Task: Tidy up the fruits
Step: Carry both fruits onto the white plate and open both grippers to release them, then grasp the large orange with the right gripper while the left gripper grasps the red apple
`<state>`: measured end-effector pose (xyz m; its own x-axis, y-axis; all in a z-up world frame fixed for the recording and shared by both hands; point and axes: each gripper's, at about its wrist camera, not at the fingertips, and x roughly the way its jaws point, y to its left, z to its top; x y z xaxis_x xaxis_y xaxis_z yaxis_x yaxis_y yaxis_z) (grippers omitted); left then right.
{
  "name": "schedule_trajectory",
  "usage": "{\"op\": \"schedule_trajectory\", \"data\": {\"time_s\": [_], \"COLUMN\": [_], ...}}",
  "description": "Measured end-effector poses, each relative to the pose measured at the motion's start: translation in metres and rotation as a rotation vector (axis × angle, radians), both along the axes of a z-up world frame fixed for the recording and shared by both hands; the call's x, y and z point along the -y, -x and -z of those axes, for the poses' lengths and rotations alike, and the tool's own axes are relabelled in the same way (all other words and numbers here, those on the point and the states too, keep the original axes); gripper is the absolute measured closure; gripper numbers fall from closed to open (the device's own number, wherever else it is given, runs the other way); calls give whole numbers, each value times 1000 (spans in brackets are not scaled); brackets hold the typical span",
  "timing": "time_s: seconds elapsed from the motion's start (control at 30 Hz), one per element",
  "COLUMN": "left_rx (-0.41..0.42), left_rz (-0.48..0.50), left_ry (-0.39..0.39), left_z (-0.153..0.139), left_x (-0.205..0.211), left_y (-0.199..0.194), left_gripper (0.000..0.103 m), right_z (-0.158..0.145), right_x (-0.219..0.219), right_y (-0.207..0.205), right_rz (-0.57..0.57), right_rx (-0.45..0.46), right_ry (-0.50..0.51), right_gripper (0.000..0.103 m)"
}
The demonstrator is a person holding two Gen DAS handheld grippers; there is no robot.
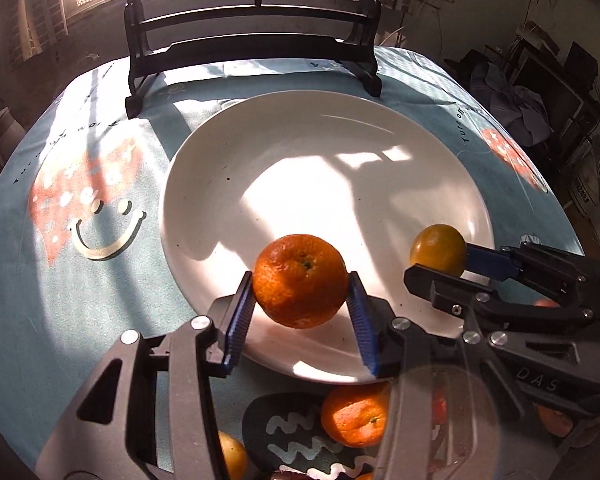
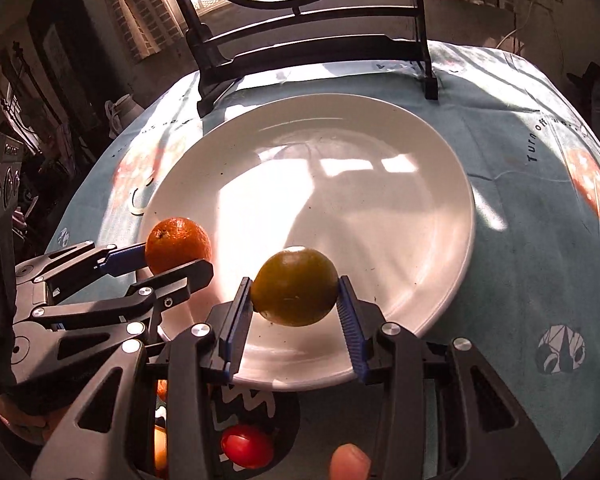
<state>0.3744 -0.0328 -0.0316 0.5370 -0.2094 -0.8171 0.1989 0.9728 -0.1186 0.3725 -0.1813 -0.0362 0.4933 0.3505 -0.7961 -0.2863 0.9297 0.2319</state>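
left gripper (image 1: 300,282): clamped on orange (image 1: 300,280), over plate (image 1: 300,140) near edge
right gripper (image 2: 296,286): clamped on greenish fruit (image 2: 295,286), over plate near edge

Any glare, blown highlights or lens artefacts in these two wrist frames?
Left wrist: sunlight blows out the white plate centre, hard gripper shadows cross it, and a faint circular flare sits bottom right over the right gripper. Right wrist: same hot patch on the plate; the backlit greenish fruit reads dark. Both: strong fisheye bending, dark corners.
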Motion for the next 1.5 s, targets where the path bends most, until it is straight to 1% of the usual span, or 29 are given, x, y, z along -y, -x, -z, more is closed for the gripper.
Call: {"op": "schedule_trajectory", "data": {"time_s": [0.03,0.07,0.1,0.13,0.17,0.2,0.23,0.3,0.33,0.37,0.5,0.57,0.6,0.63,0.7,0.77,0.83,0.9,0.97,1.0,1.07,1.1,1.17,1.23,1.27,1.3,1.37,1.5], "left_rx": [5,23,48,74,96,114,129,160,172,184,224,220,207,197,198,191,209,220,219,220,226,225,220,218,219,219,217,200], "left_rz": [-5,-20,-39,-55,-66,-74,-80,-89,-90,-91,-83,-87,-86,-80,-79,-110,-114,-116,-118,-120,-121,-121,-119,-121,-122,-123,-127,-128], "left_ry": [-5,-20,-34,-37,-27,-11,8,28,25,24,30,42,57,76,106,84,78,81,81,76,69,68,69,62,59,56,58,73], "left_z": [-1,-5,-10,-16,-23,-30,-36,-47,-50,-53,-50,-41,-36,-32,-21,-13,-12,-11,-10,-10,-9,-8,-7,-6,-6,-6,-5,-2], "left_x": [-1,-3,-5,-9,-14,-19,-24,-34,-38,-43,-59,-67,-72,-77,-86,-93,-99,-102,-103,-103,-104,-105,-105,-105,-105,-105,-106,-108], "left_y": [1,3,7,12,16,22,29,48,58,69,118,140,150,160,178,192,202,208,210,210,213,214,214,214,215,215,215,213], "left_gripper": [53,47,37,33,26,22,15,11,9,7,4,4,4,4,4,4,4,4,4,4,4,4,4,4,4,4,4,4], "right_z": [0,-1,-4,-8,-12,-17,-22,-30,-35,-40,-49,-45,-42,-37,-30,-24,-19,-12,-1,4,10,12,15,16,18,19,23,27], "right_x": [0,1,2,4,6,9,11,16,19,23,42,56,64,71,79,88,93,88,79,75,69,66,65,64,64,64,66,71], "right_y": [1,1,3,6,10,15,21,35,46,56,105,132,145,157,174,191,205,211,214,216,217,216,214,210,206,203,200,196], "right_rz": [-2,-1,3,6,10,14,14,10,9,5,-6,25,61,79,81,148,181,162,153,143,140,141,138,146,154,160,161,175], "right_rx": [-2,1,11,24,37,51,65,101,127,151,239,286,311,310,262,222,212,165,124,118,117,113,102,93,83,72,49,24], "right_ry": [1,-4,-10,-17,-22,-32,-42,-67,-80,-98,-190,-242,-266,-280,-272,-251,-261,-251,-210,-186,-135,-116,-108,-89,-76,-71,-87,-112], "right_gripper": [60,55,52,46,36,36,35,33,22,1,1,1,1,1,1,1,1,2,8,9,17,19,27,29,31,33,43,49]}}
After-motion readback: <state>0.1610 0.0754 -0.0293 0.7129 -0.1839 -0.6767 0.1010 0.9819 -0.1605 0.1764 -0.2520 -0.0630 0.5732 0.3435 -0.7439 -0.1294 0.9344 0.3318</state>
